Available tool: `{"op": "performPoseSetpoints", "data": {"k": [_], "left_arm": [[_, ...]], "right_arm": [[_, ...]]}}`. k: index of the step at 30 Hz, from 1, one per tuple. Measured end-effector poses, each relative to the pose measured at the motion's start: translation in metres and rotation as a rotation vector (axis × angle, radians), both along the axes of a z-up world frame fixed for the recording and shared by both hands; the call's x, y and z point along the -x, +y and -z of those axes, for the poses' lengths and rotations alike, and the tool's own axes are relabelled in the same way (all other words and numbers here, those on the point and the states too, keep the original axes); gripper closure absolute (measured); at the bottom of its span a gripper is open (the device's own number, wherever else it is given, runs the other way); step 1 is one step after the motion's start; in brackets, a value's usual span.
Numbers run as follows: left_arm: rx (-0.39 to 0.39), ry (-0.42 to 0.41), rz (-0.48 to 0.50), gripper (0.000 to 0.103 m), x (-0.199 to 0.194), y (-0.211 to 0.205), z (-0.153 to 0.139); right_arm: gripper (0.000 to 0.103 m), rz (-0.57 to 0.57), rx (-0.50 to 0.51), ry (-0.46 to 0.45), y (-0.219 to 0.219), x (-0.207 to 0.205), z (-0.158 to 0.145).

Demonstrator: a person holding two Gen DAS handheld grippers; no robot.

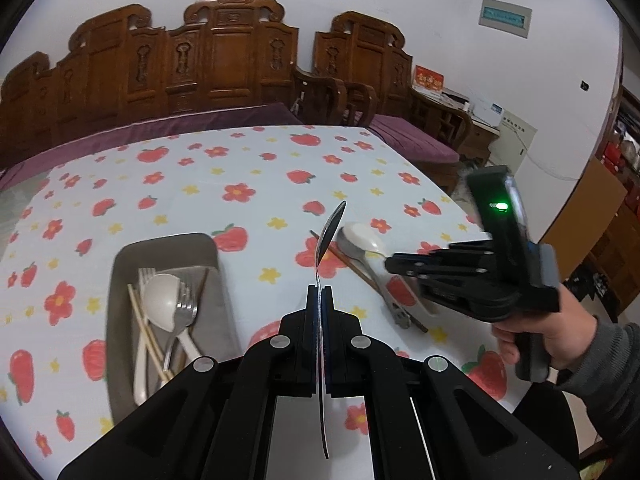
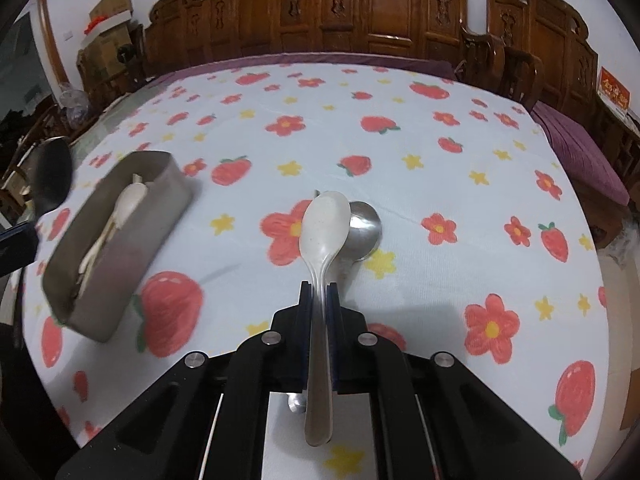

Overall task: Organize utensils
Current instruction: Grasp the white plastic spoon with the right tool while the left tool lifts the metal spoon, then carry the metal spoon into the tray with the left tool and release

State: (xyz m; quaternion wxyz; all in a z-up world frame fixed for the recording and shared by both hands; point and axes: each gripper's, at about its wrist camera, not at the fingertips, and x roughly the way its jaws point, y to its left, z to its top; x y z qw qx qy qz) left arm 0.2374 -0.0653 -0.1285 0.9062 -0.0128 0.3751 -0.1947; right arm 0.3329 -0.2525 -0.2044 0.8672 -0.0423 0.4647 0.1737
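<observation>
My left gripper point(image 1: 320, 294) is shut on the handle of a metal spoon point(image 1: 331, 224), held edge-on above the tablecloth; its dark bowl point(image 2: 52, 176) shows at the left edge of the right wrist view. My right gripper point(image 2: 319, 292) is shut on the handle of a white spoon point(image 2: 322, 228), bowl pointing away. In the left wrist view that gripper point(image 1: 390, 263) reaches in from the right, held by a hand. A grey tray point(image 1: 168, 240) on the left holds forks, a white spoon and chopsticks.
A second metal spoon point(image 2: 365, 232) lies on the cloth under the white spoon, beside a brown chopstick point(image 1: 354, 268). The tray point(image 2: 120, 272) sits left of my right gripper. Carved wooden benches with purple cushions line the table's far side.
</observation>
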Motion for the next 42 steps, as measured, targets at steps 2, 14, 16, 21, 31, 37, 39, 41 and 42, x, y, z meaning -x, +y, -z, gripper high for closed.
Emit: {"op": "performPoseSetpoints", "data": {"k": [2,14,16,21,31,37,39,41,42], "left_arm": [[-0.002,-0.003,-0.013,0.102,0.000,0.005,-0.001],[-0.023,0.005,-0.101,0.102,-0.012,0.042,0.006],[-0.022,0.020,-0.121,0.102,-0.017,0.051,0.011],[-0.023,0.053,-0.152,0.102,-0.028,0.067,0.023],[-0.074,0.154,-0.205,0.102,-0.050,0.080,0.065],[-0.098,0.190,-0.211,0.102,-0.055,0.078,0.081],[-0.101,0.200,-0.215,0.102,-0.057,0.077,0.085],[-0.095,0.214,-0.223,0.102,-0.060,0.078,0.088],[-0.090,0.225,-0.226,0.102,-0.061,0.079,0.090]], "right_arm": [[0.095,-0.013,-0.008,-0.009,0.004,0.007,-0.008],[0.095,-0.098,-0.042,-0.066,0.049,0.037,-0.047],[0.095,-0.110,-0.045,-0.070,0.056,0.039,-0.050],[0.094,-0.133,-0.061,-0.072,0.073,0.041,-0.053],[0.094,-0.147,-0.071,-0.054,0.087,0.039,-0.042],[0.094,-0.139,-0.073,-0.047,0.085,0.038,-0.039],[0.094,-0.135,-0.076,-0.048,0.084,0.039,-0.040],[0.094,-0.133,-0.080,-0.048,0.084,0.039,-0.042],[0.094,-0.132,-0.082,-0.049,0.084,0.039,-0.042]]}}
